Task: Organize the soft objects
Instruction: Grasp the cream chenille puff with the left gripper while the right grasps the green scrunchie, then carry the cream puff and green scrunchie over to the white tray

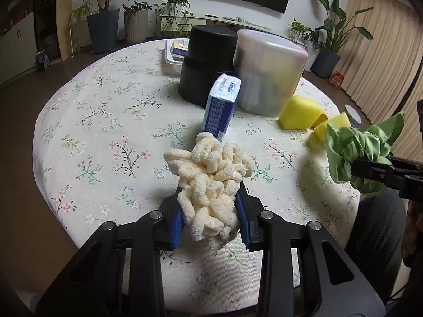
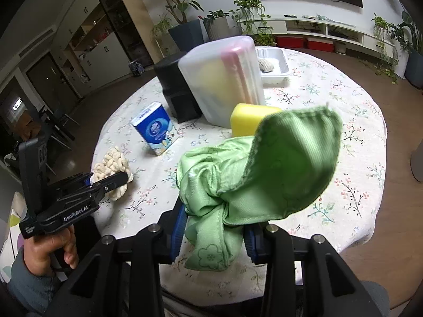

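Note:
My left gripper (image 1: 208,198) is shut on a cream fluffy chenille cloth (image 1: 211,174), which bulges out above the blue pads and hangs over the near part of the table. From the right wrist the same gripper (image 2: 111,182) and cream cloth (image 2: 112,163) show at lower left, with a hand on the handle. My right gripper (image 2: 214,222) is shut on a bunched green cloth (image 2: 264,171); one corner flaps up and hides part of the table. In the left wrist view that green cloth (image 1: 357,148) hangs at the right edge.
A round table with a floral cloth (image 1: 105,132) carries an upright blue tissue pack (image 1: 223,105), yellow sponges (image 1: 298,112), an upturned translucent bin (image 1: 269,71), a black bin (image 1: 206,63) and a white tray (image 2: 275,63) at the back. Potted plants line the far wall.

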